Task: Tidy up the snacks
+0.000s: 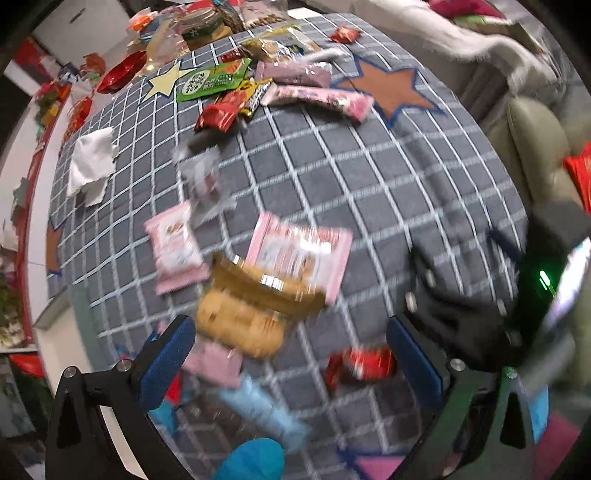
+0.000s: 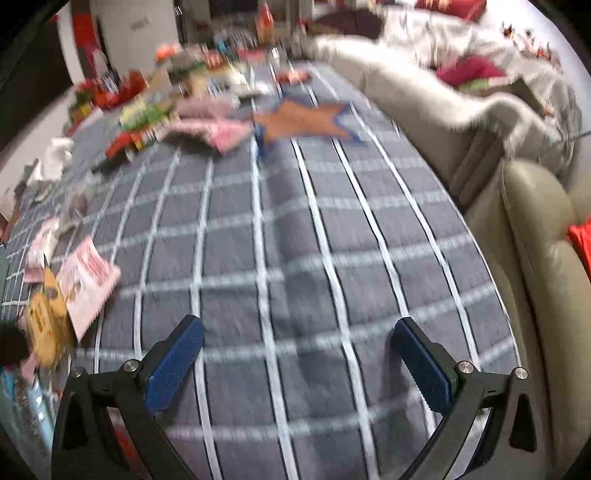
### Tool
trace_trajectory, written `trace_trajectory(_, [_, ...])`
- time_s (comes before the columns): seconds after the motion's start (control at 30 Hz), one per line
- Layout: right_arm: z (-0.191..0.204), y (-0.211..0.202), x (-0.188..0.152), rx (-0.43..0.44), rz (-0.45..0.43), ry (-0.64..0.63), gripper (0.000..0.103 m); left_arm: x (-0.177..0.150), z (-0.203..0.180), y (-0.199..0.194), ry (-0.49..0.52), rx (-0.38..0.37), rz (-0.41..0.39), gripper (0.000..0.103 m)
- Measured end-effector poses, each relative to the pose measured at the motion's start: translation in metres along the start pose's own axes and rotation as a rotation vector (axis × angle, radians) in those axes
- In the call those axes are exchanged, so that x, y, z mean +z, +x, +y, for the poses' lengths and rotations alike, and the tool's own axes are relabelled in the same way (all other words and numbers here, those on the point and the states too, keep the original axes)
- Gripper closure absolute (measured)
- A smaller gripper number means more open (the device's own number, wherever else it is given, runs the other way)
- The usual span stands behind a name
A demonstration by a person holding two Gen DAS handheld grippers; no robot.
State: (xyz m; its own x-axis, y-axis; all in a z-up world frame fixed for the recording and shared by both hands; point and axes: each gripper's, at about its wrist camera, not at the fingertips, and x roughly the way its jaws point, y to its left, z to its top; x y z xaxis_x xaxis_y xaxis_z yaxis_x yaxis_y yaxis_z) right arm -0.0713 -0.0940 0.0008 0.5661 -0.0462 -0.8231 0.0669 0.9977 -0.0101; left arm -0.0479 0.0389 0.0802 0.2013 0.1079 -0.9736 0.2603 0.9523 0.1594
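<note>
Two grippers, both with jaws spread wide, grasping nothing: left gripper (image 1: 291,354) over a near cluster of snacks, right gripper (image 2: 297,356) over bare grid-patterned rug (image 2: 295,240). Near cluster, blurred: two pink packets (image 1: 175,251) (image 1: 301,253), one golden-yellow biscuit packet (image 1: 243,314), one red wrapper (image 1: 360,365), one light-blue packet (image 1: 264,410). Farther off, a second heap: one green pouch (image 1: 212,79), one red wrapper (image 1: 218,114), two long pink bars (image 1: 321,96). One red bowl (image 1: 122,72) at far left, contents not discernible. One lidded jar (image 1: 201,27) beyond the heap. One white tissue (image 1: 92,164) lying apart.

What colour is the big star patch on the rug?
Orange-brown star patch with a blue outline; clearest in the left wrist view.
</note>
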Motion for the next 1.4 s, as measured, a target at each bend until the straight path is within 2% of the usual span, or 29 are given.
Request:
trace_trajectory(0.27, [0.002, -0.004, 0.003, -0.007, -0.008, 0.011, 0.0, -0.03, -0.005, -0.02, 0.158, 0.003, 0.088, 0.0])
trace_trajectory(0.4, [0.002, -0.003, 0.002, -0.007, -0.007, 0.011, 0.0, -0.056, -0.018, -0.031, 0.335, -0.013, 0.126, 0.0])
trace_trajectory(0.53, [0.002, -0.002, 0.002, -0.007, -0.007, 0.012, 0.0, -0.082, -0.029, -0.046, 0.49, -0.019, 0.133, 0.0])
trace_trajectory(0.7, [0.002, -0.002, 0.001, -0.007, -0.008, 0.012, 0.0, -0.103, -0.035, -0.064, 0.598, -0.025, 0.145, 0.0])
trace_trajectory(0.93, [0.002, -0.002, 0.001, -0.007, -0.009, 0.013, 0.0, -0.105, -0.032, -0.071, 0.639, -0.016, 0.142, 0.0])
trace_trajectory(1.4, [0.002, -0.002, 0.001, -0.007, -0.009, 0.014, 0.0, -0.095, -0.037, -0.078, 0.65, 0.003, 0.137, 0.0])
